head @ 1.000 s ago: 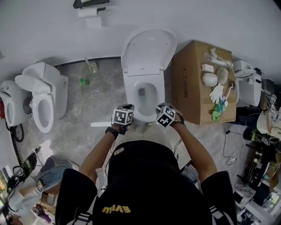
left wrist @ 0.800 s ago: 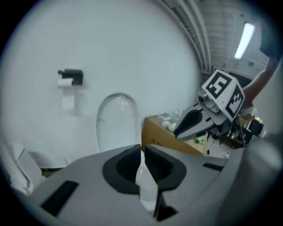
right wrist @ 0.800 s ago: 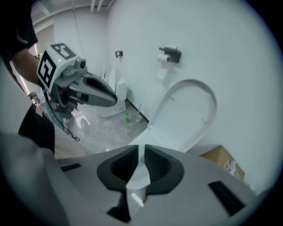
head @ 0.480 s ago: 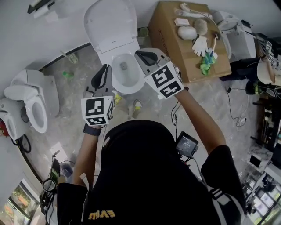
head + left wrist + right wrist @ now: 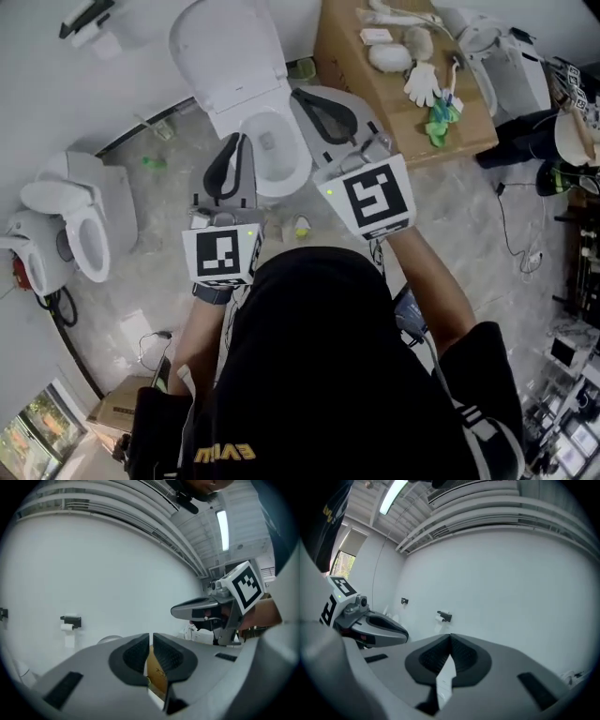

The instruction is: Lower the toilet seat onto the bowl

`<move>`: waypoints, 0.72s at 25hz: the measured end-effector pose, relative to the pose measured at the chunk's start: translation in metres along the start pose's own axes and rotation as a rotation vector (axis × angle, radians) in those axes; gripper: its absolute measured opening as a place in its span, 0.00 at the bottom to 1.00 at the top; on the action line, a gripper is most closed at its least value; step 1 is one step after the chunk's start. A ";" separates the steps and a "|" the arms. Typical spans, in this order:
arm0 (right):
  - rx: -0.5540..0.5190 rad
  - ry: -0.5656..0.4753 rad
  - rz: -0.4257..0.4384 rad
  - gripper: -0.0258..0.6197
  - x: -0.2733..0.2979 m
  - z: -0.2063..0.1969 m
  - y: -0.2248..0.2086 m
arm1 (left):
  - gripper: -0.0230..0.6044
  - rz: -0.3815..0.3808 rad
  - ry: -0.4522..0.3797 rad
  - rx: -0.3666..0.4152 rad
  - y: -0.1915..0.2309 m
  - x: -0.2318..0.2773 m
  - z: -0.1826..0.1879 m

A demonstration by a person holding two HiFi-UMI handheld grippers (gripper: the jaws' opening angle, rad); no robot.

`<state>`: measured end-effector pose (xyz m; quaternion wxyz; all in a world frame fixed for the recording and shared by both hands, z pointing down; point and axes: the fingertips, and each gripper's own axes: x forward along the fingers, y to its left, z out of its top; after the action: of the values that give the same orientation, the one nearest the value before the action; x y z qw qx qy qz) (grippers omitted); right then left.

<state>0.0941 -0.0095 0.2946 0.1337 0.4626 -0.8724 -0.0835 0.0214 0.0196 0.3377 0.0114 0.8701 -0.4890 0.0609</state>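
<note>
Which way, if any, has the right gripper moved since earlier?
Yes: the right gripper rose toward the camera, from the front of the toilet bowl to its right side.

blk tee [image 5: 309, 375] w/ yellow back print

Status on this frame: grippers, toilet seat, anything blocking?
Left gripper and right gripper shut, empty, in the air. Toilet seat upright. No obstruction seen on bowl.

A white ceramic toilet bowl [image 5: 272, 150] is sitting at upper centre of the head view, its white oval lid [image 5: 225, 56] standing raised behind it. A brown cardboard box [image 5: 349, 66] is standing just right of it, a white glove [image 5: 424, 82] lying on top. A second white toilet [image 5: 80, 220] is standing at the left edge.
</note>
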 end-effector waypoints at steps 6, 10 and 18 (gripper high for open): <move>0.100 0.049 -0.050 0.03 -0.015 -0.019 0.012 | 0.09 0.032 0.008 -0.002 0.012 -0.019 -0.011; 0.144 0.065 -0.054 0.03 -0.009 -0.023 0.016 | 0.09 0.065 0.010 0.026 0.030 -0.026 -0.007; 0.139 0.044 -0.058 0.03 -0.006 -0.013 0.021 | 0.09 0.095 0.015 0.032 0.049 -0.039 -0.003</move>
<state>0.0851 0.0066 0.3121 0.1181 0.4975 -0.8592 -0.0164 -0.0402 0.0275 0.3342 -0.0017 0.8454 -0.5288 0.0758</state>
